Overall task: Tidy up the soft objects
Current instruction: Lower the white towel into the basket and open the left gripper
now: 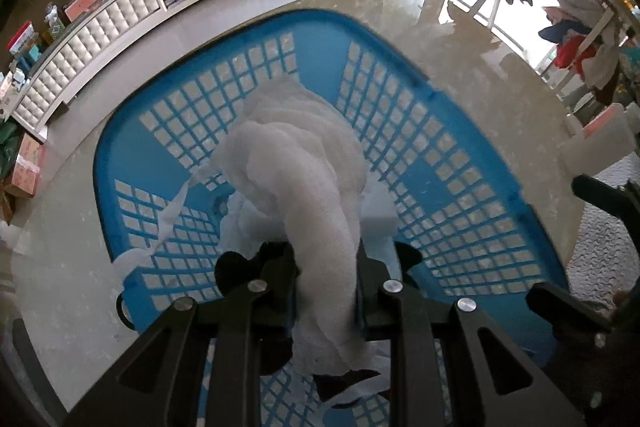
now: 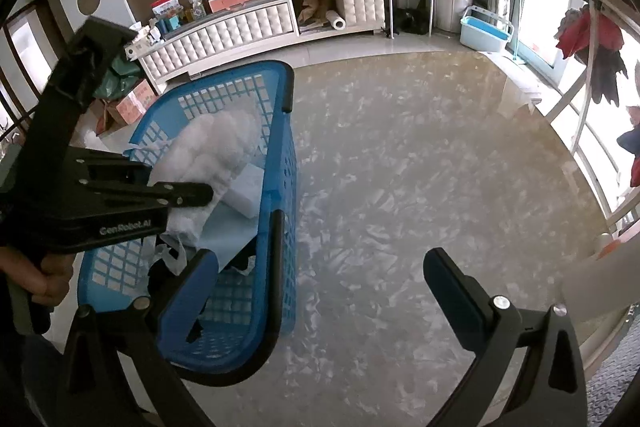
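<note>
left tool [image 1: 326, 283] pinching white foam wrap [image 1: 304, 167] over blue basket [image 1: 460, 163], wrap draping into basket on floor [image 2: 400, 167], right tool [image 2: 320, 267] spread wide, beside basket, holding nothing

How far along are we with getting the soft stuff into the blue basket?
Done: a white block and pale blue sheet already lie in the blue basket. In hand: the left hand-held gripper clamps white foam wrap over it. Left: release; the right hand-held gripper is open, holding nothing.
</note>
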`<action>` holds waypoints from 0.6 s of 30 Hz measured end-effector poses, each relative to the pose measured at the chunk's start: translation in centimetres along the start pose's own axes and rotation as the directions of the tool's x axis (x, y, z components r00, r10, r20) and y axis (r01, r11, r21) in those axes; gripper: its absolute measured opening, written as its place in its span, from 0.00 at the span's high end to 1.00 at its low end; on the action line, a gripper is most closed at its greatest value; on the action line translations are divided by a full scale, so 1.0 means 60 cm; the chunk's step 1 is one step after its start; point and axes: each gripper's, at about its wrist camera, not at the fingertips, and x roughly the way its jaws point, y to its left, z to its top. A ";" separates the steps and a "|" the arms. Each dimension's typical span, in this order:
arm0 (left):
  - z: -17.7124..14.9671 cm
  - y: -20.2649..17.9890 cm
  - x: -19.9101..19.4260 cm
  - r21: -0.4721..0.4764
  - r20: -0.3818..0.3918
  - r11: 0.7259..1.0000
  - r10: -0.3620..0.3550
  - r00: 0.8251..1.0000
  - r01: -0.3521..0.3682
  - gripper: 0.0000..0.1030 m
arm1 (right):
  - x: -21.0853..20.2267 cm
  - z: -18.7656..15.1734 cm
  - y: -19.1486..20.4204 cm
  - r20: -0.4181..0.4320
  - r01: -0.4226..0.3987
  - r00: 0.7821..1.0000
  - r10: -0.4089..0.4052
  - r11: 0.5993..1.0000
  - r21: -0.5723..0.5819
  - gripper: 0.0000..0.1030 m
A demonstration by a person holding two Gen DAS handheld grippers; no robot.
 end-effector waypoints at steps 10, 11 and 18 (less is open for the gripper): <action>0.002 -0.011 0.013 0.034 -0.017 0.999 0.019 1.000 -0.018 0.80 | 0.013 -0.001 -0.004 -0.024 -0.011 1.000 0.012 1.000 0.011 0.00; 0.003 -0.010 0.014 0.036 -0.018 0.999 0.021 1.000 -0.020 0.80 | 0.012 -0.002 -0.004 -0.024 -0.015 1.000 0.016 1.000 0.012 0.00; 0.005 -0.017 0.014 0.042 -0.018 0.999 0.027 0.999 -0.026 0.79 | 0.011 0.000 -0.005 -0.022 -0.023 0.999 0.023 1.000 0.017 0.00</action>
